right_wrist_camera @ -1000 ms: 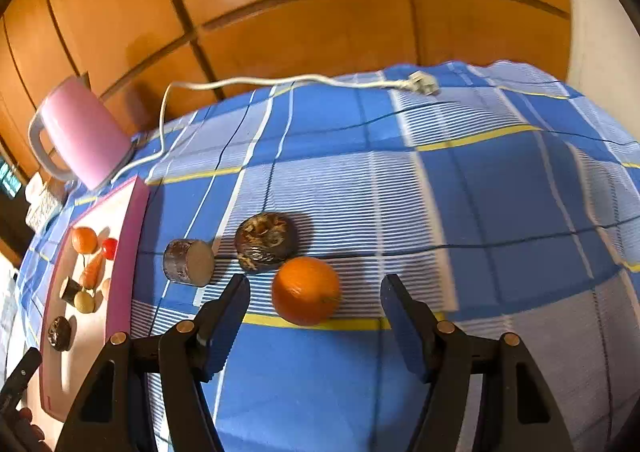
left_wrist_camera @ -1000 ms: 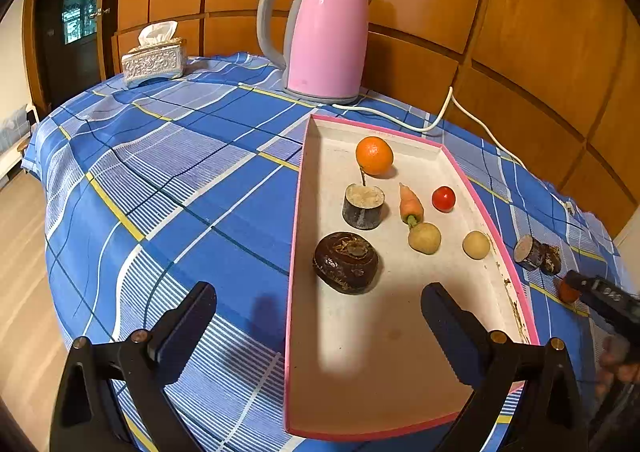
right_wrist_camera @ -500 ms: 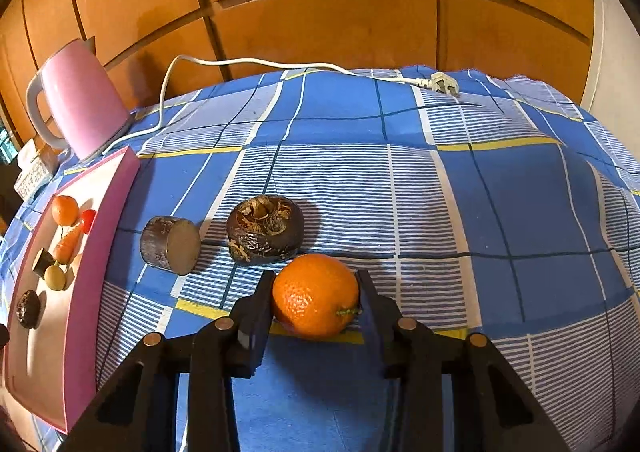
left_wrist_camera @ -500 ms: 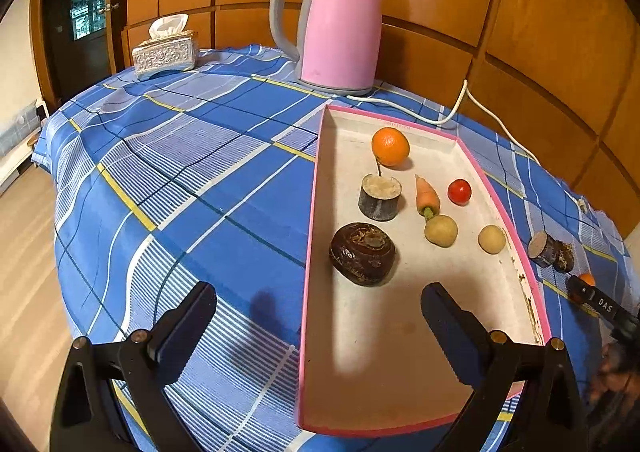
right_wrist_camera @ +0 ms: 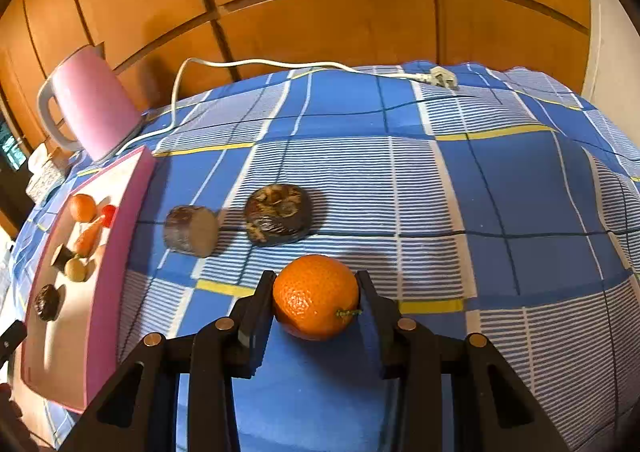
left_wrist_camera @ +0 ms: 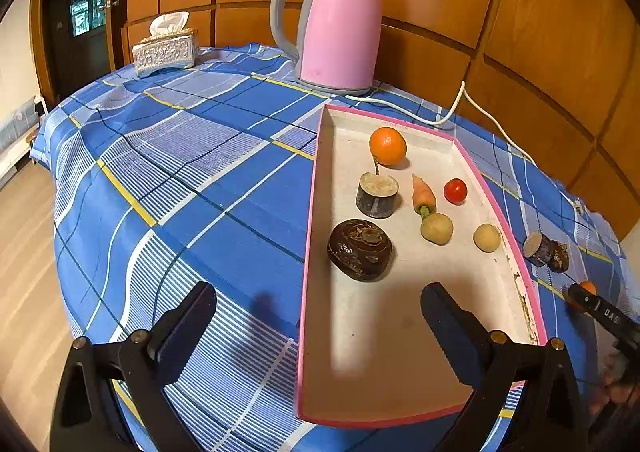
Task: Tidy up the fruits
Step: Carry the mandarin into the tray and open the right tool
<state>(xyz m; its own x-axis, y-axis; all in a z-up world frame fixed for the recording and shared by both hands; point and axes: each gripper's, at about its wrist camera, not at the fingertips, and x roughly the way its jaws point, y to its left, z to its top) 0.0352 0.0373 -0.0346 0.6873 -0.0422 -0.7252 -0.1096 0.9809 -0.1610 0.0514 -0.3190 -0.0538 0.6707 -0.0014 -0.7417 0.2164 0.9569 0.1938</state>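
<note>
My right gripper (right_wrist_camera: 316, 300) is shut on an orange (right_wrist_camera: 316, 297), held just above the blue checked cloth. Behind it lie a dark round fruit (right_wrist_camera: 278, 220) and a cut brown cylinder (right_wrist_camera: 190, 230). To the left, the pink-rimmed tray (right_wrist_camera: 116, 244) holds several items. In the left wrist view the tray (left_wrist_camera: 310, 236) holds an orange (left_wrist_camera: 387, 145), a cut cylinder (left_wrist_camera: 377, 195), a small carrot (left_wrist_camera: 423, 196), a cherry tomato (left_wrist_camera: 455, 190), two pale round fruits (left_wrist_camera: 437, 228) and a dark round fruit (left_wrist_camera: 360, 249). My left gripper (left_wrist_camera: 320, 320) is open and empty over the tray's near end.
A pink kettle (left_wrist_camera: 338, 24) stands behind the tray with its white cord (right_wrist_camera: 256, 64) and plug lying across the cloth. A tissue box (left_wrist_camera: 166, 48) sits at the far left. The table edge drops to a wooden floor (left_wrist_camera: 24, 252) on the left.
My right gripper moved forward around the orange, closed on it and now grips it firmly. The left gripper's view shifted slightly; it stays open over the tray.
</note>
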